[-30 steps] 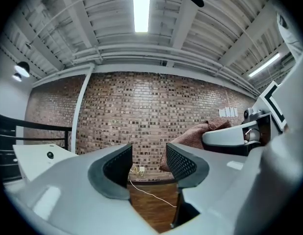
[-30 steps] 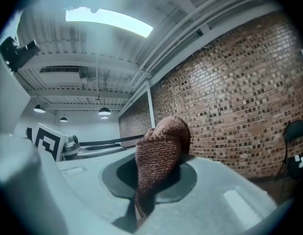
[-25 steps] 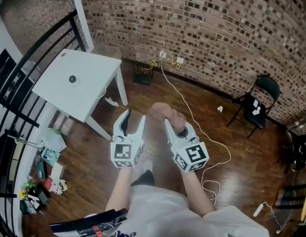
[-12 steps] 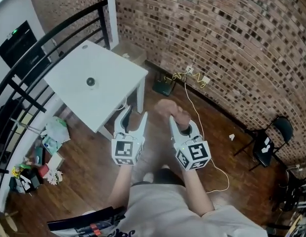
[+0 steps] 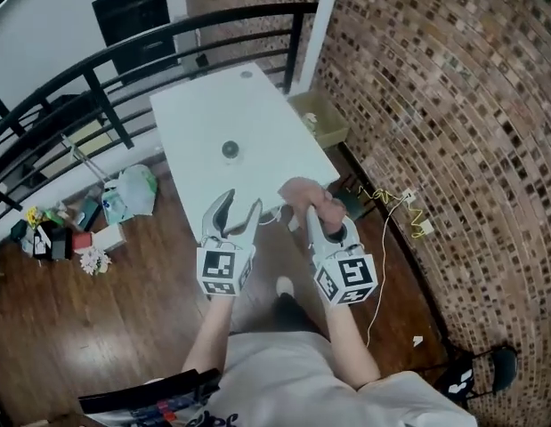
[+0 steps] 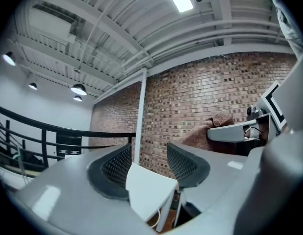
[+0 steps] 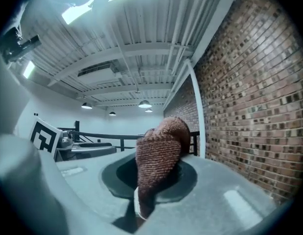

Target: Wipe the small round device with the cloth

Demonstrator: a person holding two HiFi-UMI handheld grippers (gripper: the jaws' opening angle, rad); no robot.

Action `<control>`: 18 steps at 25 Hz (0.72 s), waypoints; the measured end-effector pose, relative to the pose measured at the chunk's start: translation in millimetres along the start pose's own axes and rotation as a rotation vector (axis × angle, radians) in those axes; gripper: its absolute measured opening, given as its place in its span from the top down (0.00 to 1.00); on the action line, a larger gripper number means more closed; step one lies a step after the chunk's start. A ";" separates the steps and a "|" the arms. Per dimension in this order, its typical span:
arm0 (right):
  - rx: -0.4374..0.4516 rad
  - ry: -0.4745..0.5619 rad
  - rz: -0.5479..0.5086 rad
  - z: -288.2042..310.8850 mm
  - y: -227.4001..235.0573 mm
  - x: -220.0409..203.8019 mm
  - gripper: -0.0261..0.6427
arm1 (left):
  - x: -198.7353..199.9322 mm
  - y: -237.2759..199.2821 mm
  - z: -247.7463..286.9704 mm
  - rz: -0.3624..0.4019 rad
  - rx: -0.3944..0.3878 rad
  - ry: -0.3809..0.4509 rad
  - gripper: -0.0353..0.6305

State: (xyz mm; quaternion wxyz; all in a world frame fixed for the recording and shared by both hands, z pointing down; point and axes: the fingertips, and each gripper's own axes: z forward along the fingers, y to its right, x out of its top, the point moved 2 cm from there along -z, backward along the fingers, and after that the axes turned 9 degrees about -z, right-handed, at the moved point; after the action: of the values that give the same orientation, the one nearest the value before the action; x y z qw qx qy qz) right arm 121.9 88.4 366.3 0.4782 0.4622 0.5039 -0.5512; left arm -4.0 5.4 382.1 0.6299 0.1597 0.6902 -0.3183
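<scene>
The small round device (image 5: pixel 230 150) sits near the middle of the white table (image 5: pixel 266 114), straight ahead of both grippers. A brown cloth (image 5: pixel 303 196) is bunched in my right gripper (image 5: pixel 327 219), which is shut on it at the table's near edge. The right gripper view shows the cloth (image 7: pixel 158 155) filling the jaws and hiding the table. My left gripper (image 5: pixel 240 205) is level beside it, its pads a little apart with nothing between them. Through that gap shows the table's corner (image 6: pixel 149 190), with the cloth (image 6: pixel 210 131) off to the right.
A black railing (image 5: pixel 97 69) runs behind and left of the table, and a brick wall (image 5: pixel 435 105) stands on the right. Bags and small clutter (image 5: pixel 70 229) lie on the wooden floor at the left. A box (image 5: pixel 320 118) and cables (image 5: pixel 391 203) sit by the wall.
The table has swung from the upper left to straight ahead, and both grippers have come up to its near edge. The cloth stays in the right gripper.
</scene>
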 end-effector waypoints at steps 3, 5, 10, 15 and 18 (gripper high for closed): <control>0.108 0.031 -0.012 55.3 14.3 13.2 0.92 | 11.4 -24.7 28.6 0.009 0.115 0.023 0.58; 0.173 0.049 -0.021 85.8 23.5 21.6 0.92 | 17.1 -39.3 45.6 0.019 0.193 0.037 0.56; 0.283 0.089 -0.002 137.0 44.7 27.9 0.92 | 14.9 -62.6 70.5 0.057 0.311 0.042 0.54; 0.370 0.066 0.034 180.5 34.4 17.8 0.92 | 12.6 -93.7 74.1 0.045 0.402 0.012 0.54; 0.387 0.061 0.038 209.7 25.9 12.5 0.92 | 5.0 -119.7 82.2 0.033 0.408 -0.024 0.54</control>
State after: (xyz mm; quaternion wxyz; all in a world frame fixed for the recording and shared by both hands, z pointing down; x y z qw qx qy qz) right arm 140.4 -122.4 364.6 0.3752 0.5714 0.3940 -0.6145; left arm -16.1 -137.6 405.5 0.5979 0.2912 0.6012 -0.4431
